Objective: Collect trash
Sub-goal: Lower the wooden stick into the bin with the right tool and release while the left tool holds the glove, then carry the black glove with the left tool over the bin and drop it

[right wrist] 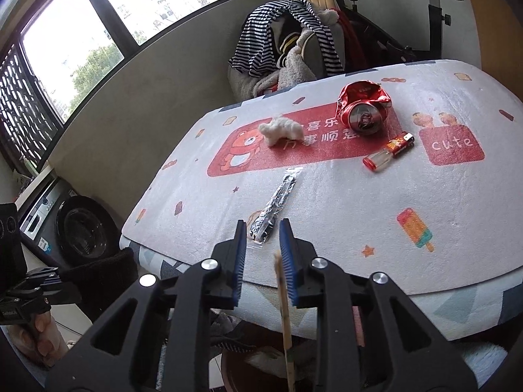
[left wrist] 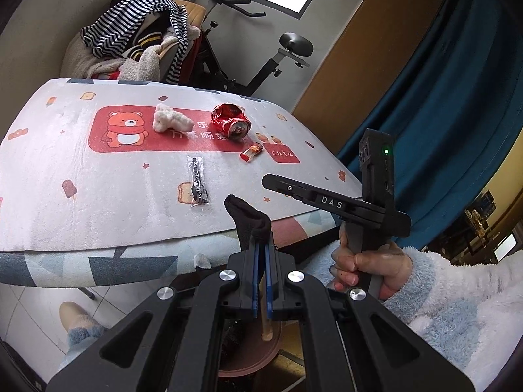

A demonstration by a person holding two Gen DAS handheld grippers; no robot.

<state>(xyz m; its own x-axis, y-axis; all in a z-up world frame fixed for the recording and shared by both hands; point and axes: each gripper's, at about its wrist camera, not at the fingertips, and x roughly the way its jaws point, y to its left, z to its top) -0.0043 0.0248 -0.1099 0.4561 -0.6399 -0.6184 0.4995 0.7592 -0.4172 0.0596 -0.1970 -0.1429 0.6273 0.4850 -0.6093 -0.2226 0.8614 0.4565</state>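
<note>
My left gripper [left wrist: 263, 243] is shut on a black sock [left wrist: 250, 217] that sticks up from its blue pads, just off the table's near edge. My right gripper [right wrist: 263, 228] stands open. A thin wooden stick [right wrist: 285, 307] hangs upright against its right pad, unpinched, above a round reddish bin [right wrist: 228, 370] on the floor. On the printed tablecloth [right wrist: 327, 196] lie a crushed red can [right wrist: 362, 107], a white tissue wad [right wrist: 281, 129], a red lighter [right wrist: 389, 150] and a wrapped black plastic utensil [right wrist: 273, 205]. The same bin [left wrist: 261, 356] sits under the left gripper.
A chair piled with striped and fleecy clothes [left wrist: 140, 39] and an exercise bike [left wrist: 261, 65] stand behind the table. A washing machine [right wrist: 78, 225] is at the left under the windows. A hand in a fluffy sleeve [left wrist: 369, 261] holds the right gripper's handle.
</note>
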